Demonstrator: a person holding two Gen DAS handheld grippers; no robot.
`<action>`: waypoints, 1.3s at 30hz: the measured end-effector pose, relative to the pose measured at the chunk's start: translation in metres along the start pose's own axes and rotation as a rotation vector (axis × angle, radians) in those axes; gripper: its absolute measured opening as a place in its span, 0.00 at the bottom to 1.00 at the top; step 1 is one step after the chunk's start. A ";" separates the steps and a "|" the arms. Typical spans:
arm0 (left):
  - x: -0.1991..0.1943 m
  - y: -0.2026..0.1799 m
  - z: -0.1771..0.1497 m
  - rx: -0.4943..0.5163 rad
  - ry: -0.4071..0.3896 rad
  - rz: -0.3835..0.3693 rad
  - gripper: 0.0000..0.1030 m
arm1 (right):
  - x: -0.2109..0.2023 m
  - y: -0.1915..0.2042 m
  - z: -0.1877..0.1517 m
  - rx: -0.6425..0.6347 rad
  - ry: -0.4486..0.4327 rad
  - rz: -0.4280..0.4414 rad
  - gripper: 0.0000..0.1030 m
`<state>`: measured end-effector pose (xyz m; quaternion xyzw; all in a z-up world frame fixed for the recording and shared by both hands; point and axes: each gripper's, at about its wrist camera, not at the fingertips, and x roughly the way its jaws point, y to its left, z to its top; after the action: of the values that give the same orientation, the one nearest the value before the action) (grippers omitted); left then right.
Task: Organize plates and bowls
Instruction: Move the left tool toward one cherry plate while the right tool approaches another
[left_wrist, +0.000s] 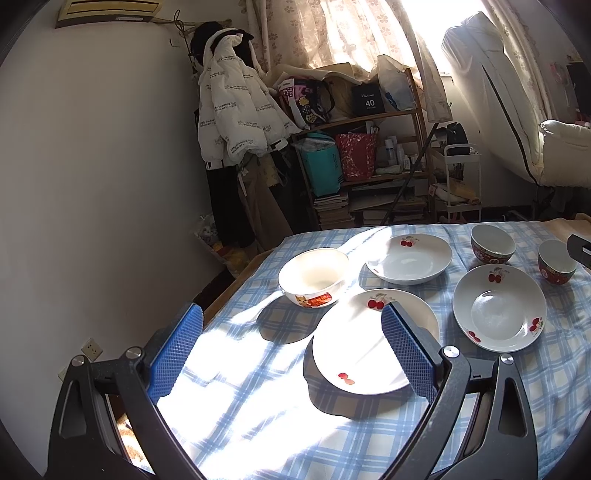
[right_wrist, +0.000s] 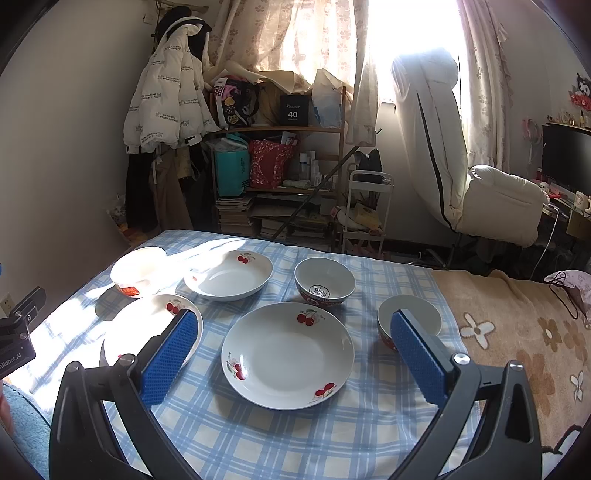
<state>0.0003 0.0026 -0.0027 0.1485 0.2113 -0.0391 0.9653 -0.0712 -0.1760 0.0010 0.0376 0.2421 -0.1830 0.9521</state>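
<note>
Crockery lies spread in single pieces over the checked cloth, nothing stacked yet, so the sorting looks barely begun. Both grippers hang above the near edge with jaws spread wide and nothing between them: the left gripper over the sunlit plate, the right gripper framing the middle plate.

From that middle plate, a deep plate sits at eleven o'clock, a patterned bowl at one o'clock, a smaller red bowl at three o'clock, and the cat-print bowl far out at ten o'clock.

Risks, as I judge them: the cloth seems to cover soft bedding, so a plate pressed at its rim may tip or sink instead of lifting cleanly. Glazed rims are thin and slick; a shallow pinch could let one slide out. The red bowl lies just beside the right finger, and a careless sweep could knock it. Glare on the sunlit plate hides its near edge.
</note>
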 end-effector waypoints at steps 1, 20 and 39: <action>0.000 -0.001 0.000 0.000 0.000 0.000 0.93 | 0.000 0.000 0.000 0.000 0.000 0.000 1.00; 0.054 -0.054 0.054 0.027 0.131 -0.100 0.93 | 0.048 -0.051 0.038 0.127 0.137 0.024 1.00; 0.154 -0.166 0.068 0.186 0.336 -0.313 0.93 | 0.152 -0.089 0.018 0.163 0.411 0.155 0.75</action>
<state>0.1442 -0.1778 -0.0526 0.2067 0.3846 -0.1823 0.8810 0.0283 -0.3120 -0.0534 0.1696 0.4117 -0.1167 0.8878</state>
